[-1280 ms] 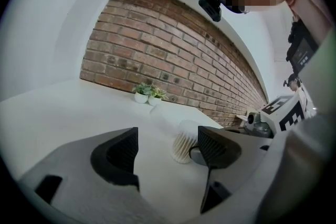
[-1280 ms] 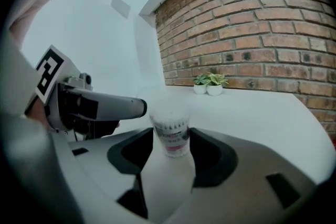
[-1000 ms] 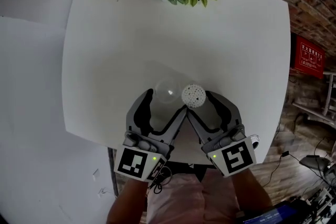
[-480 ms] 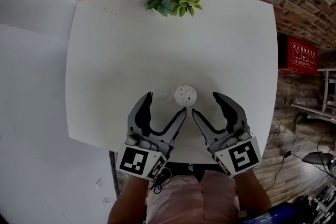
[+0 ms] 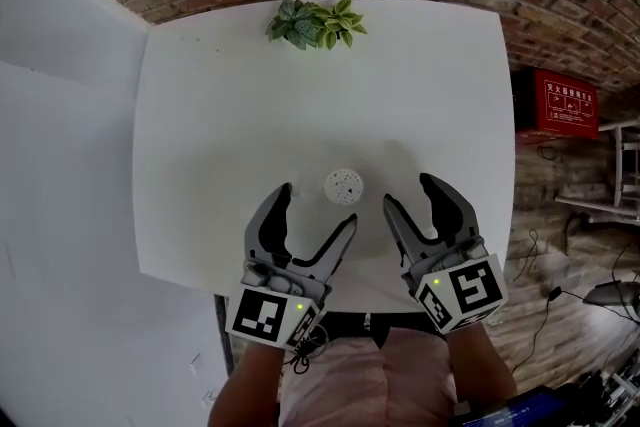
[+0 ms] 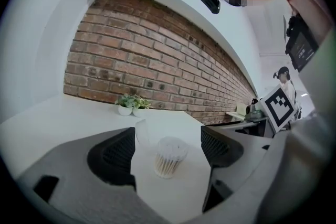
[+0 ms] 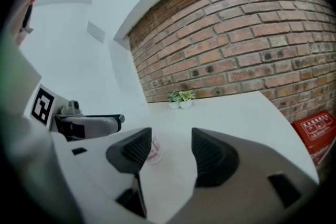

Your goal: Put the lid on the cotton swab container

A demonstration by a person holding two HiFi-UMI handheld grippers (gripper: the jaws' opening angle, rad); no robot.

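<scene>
head view: cotton swab container (image 5: 343,185) just ahead of left claw (image 5: 316,205)

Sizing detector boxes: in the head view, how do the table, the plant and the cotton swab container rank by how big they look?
Largest to smallest:
1. the table
2. the plant
3. the cotton swab container, clearly smallest

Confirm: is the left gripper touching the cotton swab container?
Apart. The head view shows the left gripper with its jaws open, short of the cotton swab container, and a strip of table between them.
</scene>
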